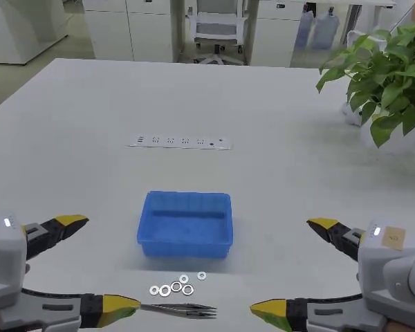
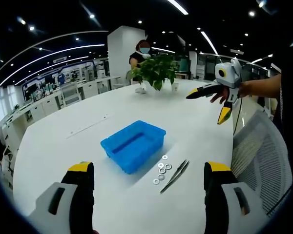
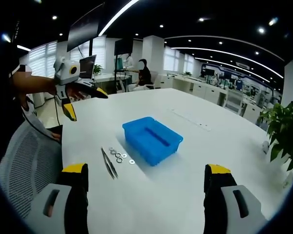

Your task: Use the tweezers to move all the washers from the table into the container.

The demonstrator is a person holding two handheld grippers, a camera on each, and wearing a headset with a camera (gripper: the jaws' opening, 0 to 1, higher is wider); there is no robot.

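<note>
The washers (image 1: pixel 176 285) sit in a small cluster on the white worktop (image 1: pixel 277 138), at the lower centre of the head view, too small to count surely. Just below them the tweezers (image 1: pixel 183 310) lie flat on the worktop. Just above them stands the blue container (image 1: pixel 185 247). The left tongs (image 1: pixel 109 261) occupy the lower left corner and the right tongs (image 1: pixel 283 265) the lower right. Both are spread wide and hold nothing, their yellow tips pointing inward. The bottom edge cuts off their bodies. A potted plant (image 1: pixel 387 76) is clipped at the upper right.
</note>
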